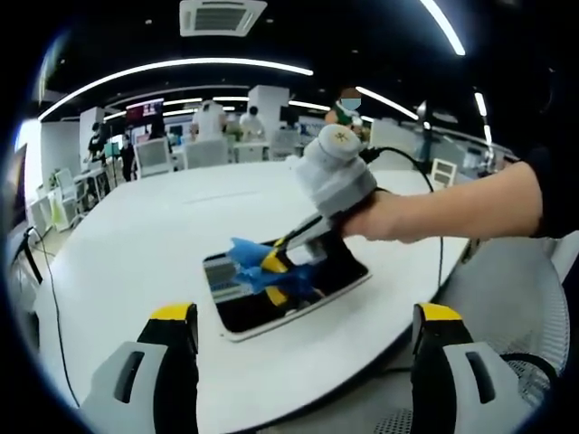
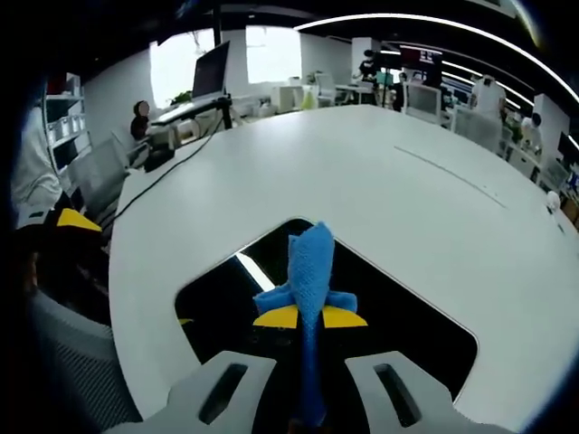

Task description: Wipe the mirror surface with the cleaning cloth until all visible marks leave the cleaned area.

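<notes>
white table (image 2: 434, 199), office chairs (image 1: 154, 155), monitor (image 2: 210, 70) beyond

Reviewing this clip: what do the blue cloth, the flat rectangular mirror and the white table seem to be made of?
Blue cleaning cloth: looks like soft knitted or microfibre fabric, with a fuzzy, folded surface, pinched in the right gripper. Flat rectangular mirror: apparently glass, glossy, reflecting ceiling lights, in a pale, possibly plastic frame. White round table: smooth matte top, likely laminate; I cannot tell for sure.

The white surface (image 2: 425, 181) lies bare all round the mirror (image 1: 237, 318), giving open passage on every side. Over the glass, the right gripper (image 1: 276, 264) with its blue cloth (image 2: 310, 262) blocks the middle.
</notes>
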